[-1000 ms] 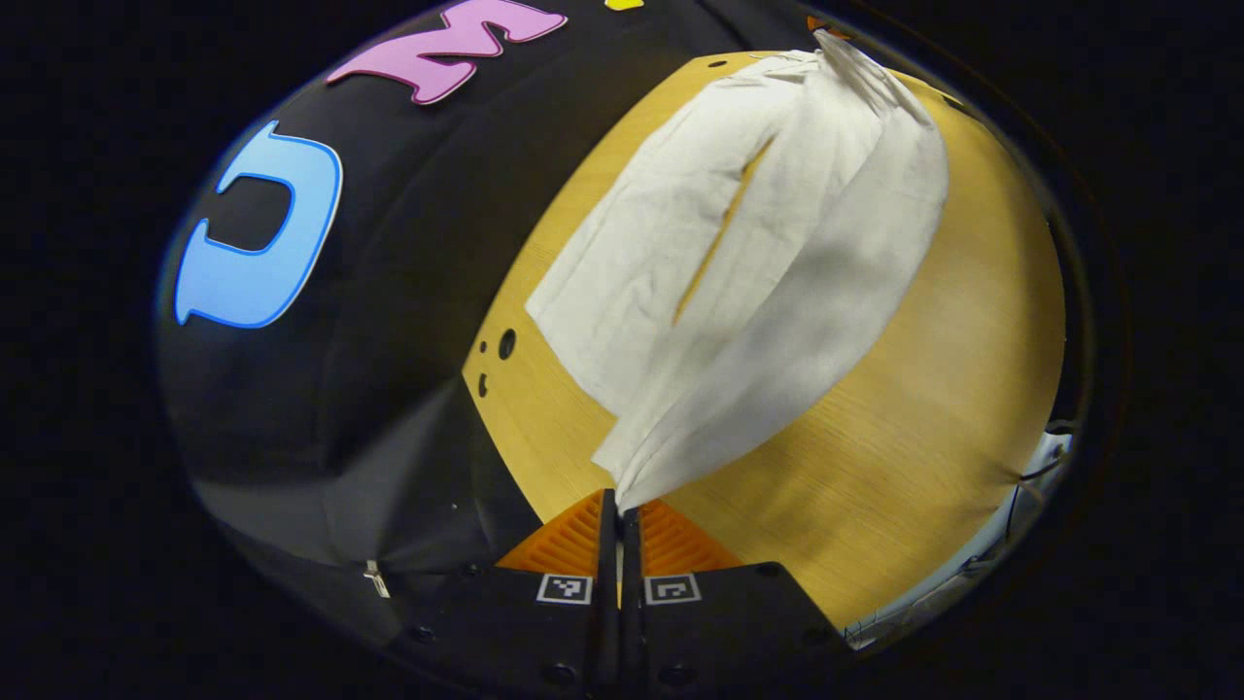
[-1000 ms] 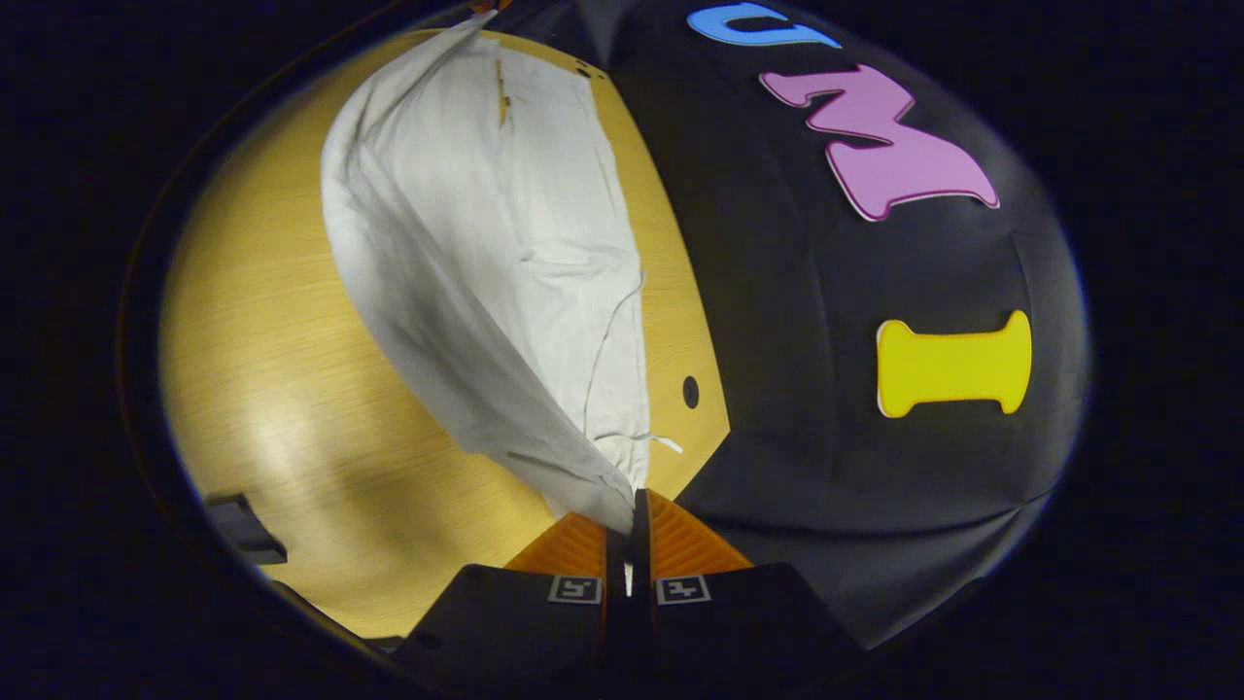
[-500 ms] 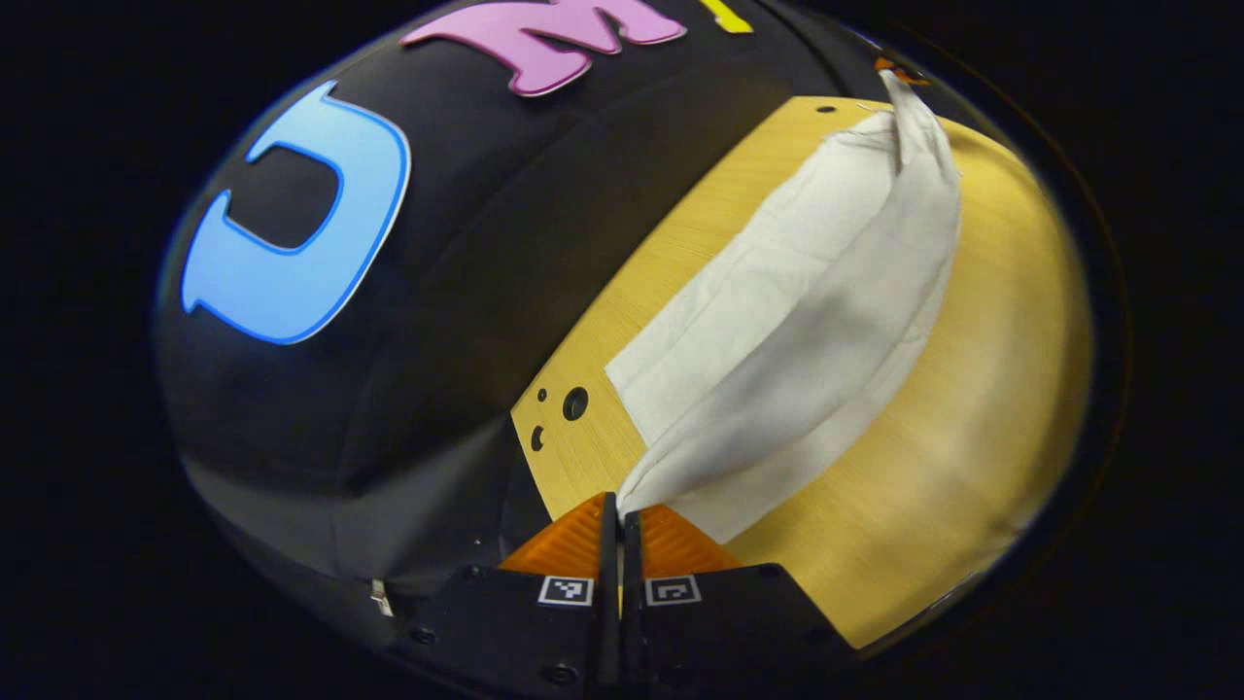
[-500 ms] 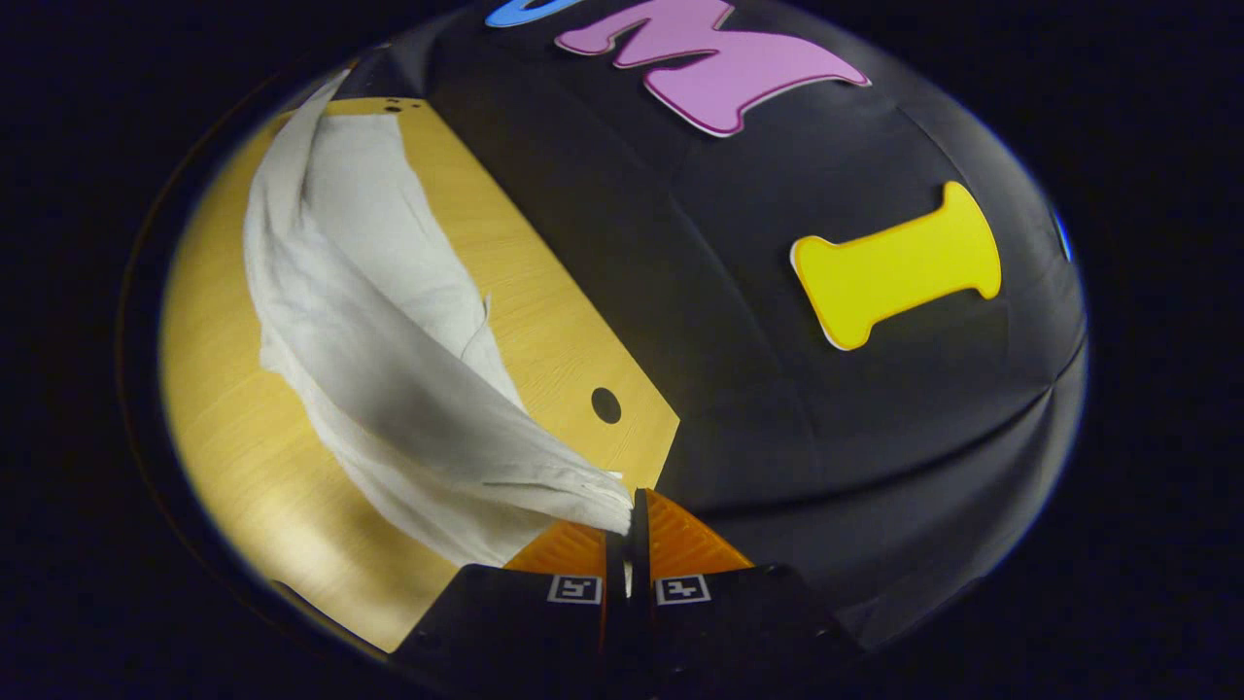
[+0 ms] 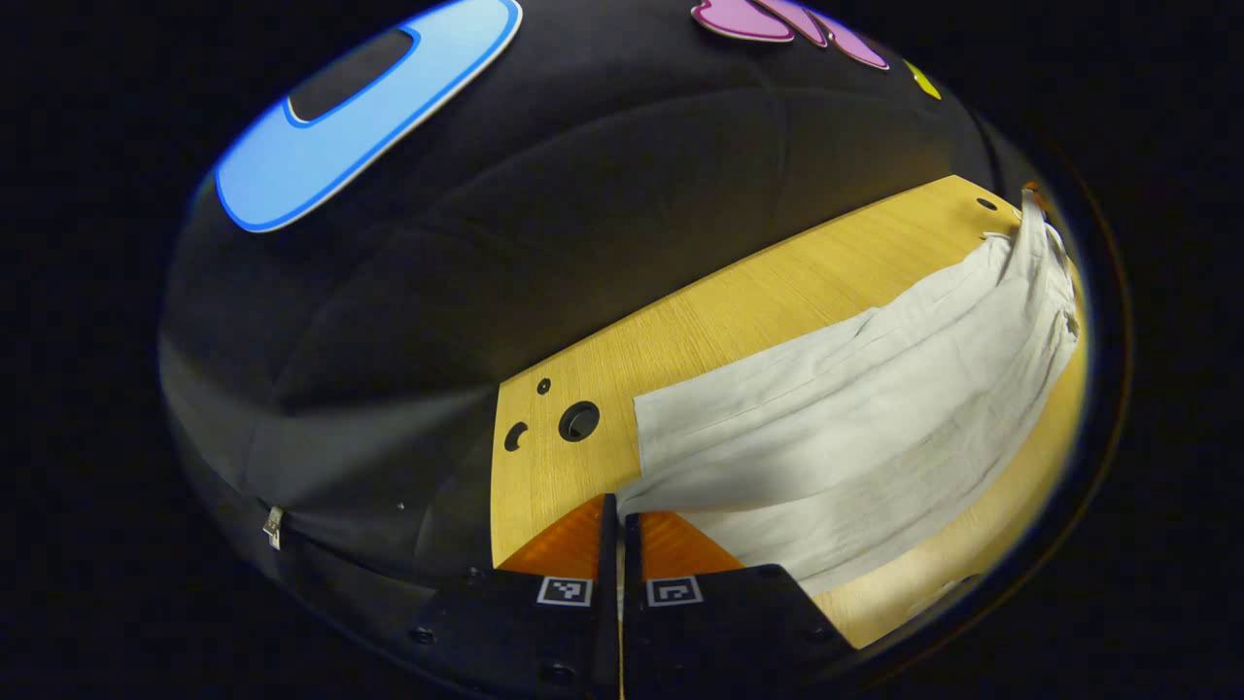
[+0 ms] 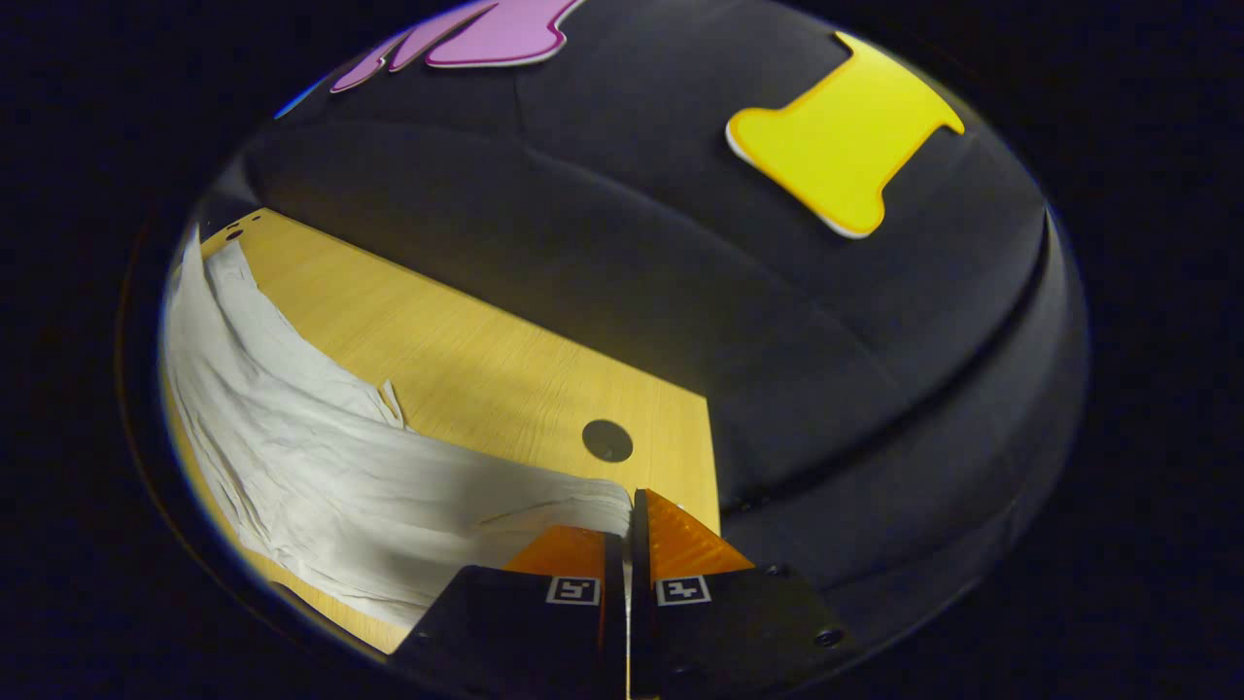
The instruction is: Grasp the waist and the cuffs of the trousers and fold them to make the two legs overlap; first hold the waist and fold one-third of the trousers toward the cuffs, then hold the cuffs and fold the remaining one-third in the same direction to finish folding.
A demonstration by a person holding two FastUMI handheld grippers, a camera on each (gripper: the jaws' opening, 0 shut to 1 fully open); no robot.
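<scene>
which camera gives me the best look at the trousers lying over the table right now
The left gripper view: the trousers stretch across the table from the left gripper pinching one end to the far end, with both layers readable. The right gripper view shows the trousers crowded at its edge, running into the right gripper.

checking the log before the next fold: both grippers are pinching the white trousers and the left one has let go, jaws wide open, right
Not quite. The left gripper has not let go: in the left gripper view its jaws are shut on the white trousers. The right gripper pinches them too.

No legible text or labels
</scene>
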